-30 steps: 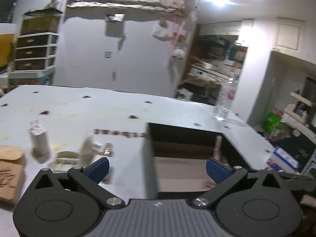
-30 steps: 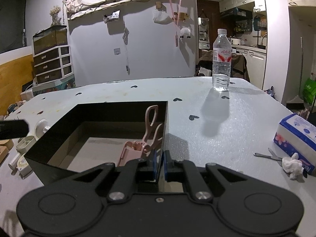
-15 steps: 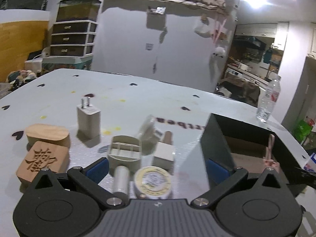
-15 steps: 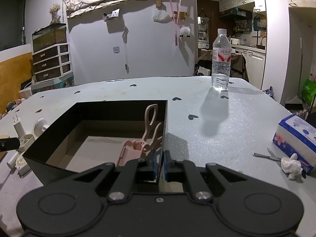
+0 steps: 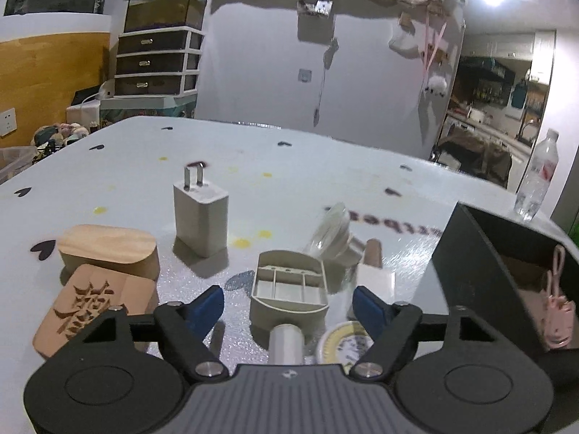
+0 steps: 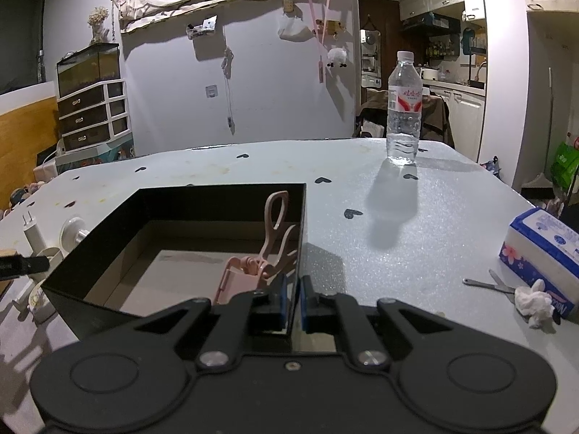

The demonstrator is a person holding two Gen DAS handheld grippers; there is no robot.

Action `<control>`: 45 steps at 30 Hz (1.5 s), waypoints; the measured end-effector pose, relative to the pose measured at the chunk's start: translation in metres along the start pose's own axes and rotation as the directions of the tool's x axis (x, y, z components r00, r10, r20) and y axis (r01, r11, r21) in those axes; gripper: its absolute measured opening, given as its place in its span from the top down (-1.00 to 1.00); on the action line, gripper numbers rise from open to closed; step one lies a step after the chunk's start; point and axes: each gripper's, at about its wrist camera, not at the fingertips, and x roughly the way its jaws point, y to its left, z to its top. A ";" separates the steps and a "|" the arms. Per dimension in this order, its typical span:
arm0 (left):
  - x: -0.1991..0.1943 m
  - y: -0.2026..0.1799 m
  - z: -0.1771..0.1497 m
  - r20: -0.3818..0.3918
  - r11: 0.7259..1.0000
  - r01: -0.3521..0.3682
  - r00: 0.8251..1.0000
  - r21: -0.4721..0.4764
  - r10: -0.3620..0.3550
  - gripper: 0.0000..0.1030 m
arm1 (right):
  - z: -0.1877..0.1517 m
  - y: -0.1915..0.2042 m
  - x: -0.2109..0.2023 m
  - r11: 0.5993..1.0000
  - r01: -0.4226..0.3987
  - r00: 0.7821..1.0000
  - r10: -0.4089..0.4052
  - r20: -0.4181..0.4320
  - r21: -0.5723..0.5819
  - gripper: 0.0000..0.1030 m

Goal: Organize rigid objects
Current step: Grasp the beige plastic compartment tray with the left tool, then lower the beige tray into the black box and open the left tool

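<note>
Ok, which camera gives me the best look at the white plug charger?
The left wrist view. The white plug charger stands upright on the table with its prongs up, near the middle of the frame and unobstructed. The right wrist view shows it only small at the far left edge, beside the black box.

Charger (image 5: 201,213) behind wooden blocks (image 5: 108,249); box (image 6: 202,253) right of them; bottle (image 6: 403,108) behind box

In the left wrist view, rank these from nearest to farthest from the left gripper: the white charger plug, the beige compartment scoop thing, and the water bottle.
Measured from the left gripper:
1. Beige compartment scoop: right between the open fingers, centre foreground.
2. White charger plug: standing upright, further back and to the left.
3. Water bottle: far right, at the table's back edge beyond the black box.
</note>
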 end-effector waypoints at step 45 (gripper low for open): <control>0.006 -0.175 0.058 -0.125 0.881 0.431 0.902 0.198 -0.413 0.07 | 0.000 -0.003 0.002 1.000 -0.018 1.000 0.018 0.001 0.013 0.78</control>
